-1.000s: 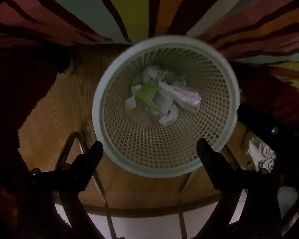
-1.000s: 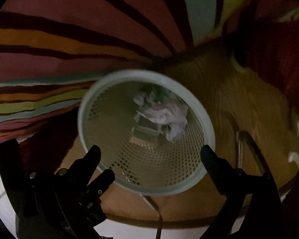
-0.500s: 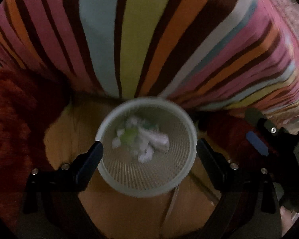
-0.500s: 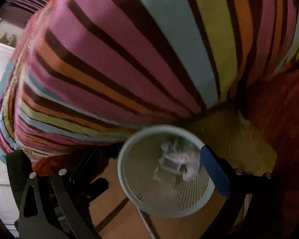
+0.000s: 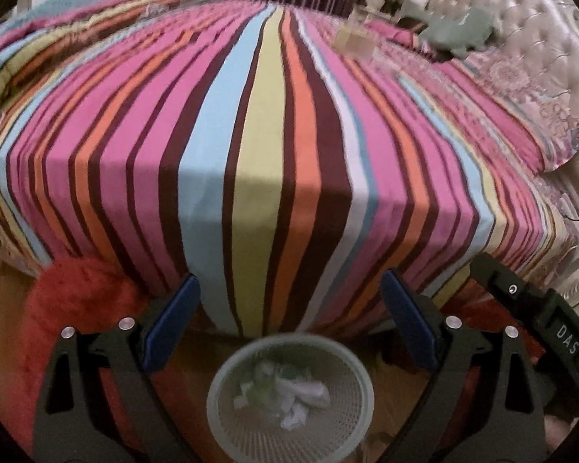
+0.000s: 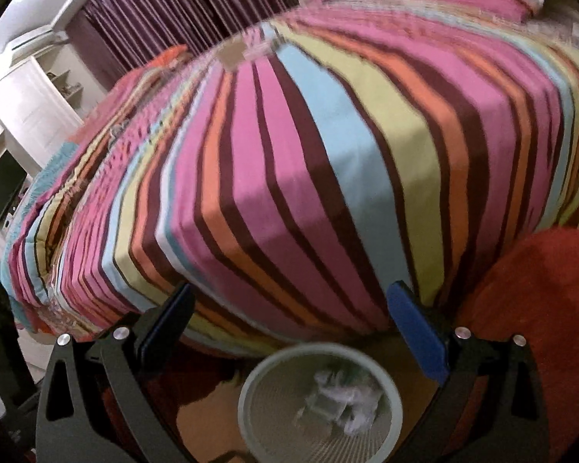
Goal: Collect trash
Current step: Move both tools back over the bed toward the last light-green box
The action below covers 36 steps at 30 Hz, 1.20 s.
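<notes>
Both tongs, left point(image 5: 287, 324) and right point(image 6: 289, 326), gape empty above the basket point(image 5: 289, 347) holding crumpled trash point(image 5: 285, 393), while possible litter point(image 5: 353, 36) waits upper right on the striped bed point(image 5: 270, 154).

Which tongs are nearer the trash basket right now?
Neither clearly. The left tongs and right tongs are both open, empty and raised above the basket, which sits low and central in each view by the bed.
</notes>
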### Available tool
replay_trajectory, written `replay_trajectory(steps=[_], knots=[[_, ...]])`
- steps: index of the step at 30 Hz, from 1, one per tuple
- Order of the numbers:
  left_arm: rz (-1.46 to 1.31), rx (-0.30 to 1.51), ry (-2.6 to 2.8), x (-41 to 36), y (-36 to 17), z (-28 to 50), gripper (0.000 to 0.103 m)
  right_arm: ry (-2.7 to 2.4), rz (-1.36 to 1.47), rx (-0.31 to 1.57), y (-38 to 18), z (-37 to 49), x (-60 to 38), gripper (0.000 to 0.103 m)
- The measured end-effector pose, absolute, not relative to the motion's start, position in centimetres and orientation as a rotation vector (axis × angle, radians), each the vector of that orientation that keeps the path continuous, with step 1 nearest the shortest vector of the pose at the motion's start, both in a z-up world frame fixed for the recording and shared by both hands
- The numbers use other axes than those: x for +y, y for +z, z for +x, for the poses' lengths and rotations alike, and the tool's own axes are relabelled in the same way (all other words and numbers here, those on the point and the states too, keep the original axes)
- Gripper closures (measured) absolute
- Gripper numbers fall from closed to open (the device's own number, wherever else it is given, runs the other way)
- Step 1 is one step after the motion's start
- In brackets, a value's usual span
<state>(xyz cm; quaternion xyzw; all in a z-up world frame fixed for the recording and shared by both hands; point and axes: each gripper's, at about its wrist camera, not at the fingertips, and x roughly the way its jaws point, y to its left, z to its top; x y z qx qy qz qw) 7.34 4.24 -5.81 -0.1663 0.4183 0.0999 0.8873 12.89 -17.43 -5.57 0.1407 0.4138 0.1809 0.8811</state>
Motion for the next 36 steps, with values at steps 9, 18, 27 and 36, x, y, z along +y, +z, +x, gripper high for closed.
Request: replay_trajectory(steps=[9,18,27,36], knots=[[-0.286,0.807,0.180,2.7,-4.8,8.0,0.011,0.356,0.232,0.761,-3.8,13.2,-16.9,0.008],[-0.267,0.819,0.156,2.6,-5.7,8.9,0.011,0.383,0.158,0.739,-2.9,13.7,-16.8,0.008],[-0.294,0.777,0.242,5.3,-5.7,9.4,0.011,0.349,0.140,0.695,-2.7,14.1,-16.1,0.008],[-0.214,0.814,0.247,5.6,-4.4,11.8,0.011,0.337,0.135,0.690,-2.1,16.4,-16.3,0.007]])
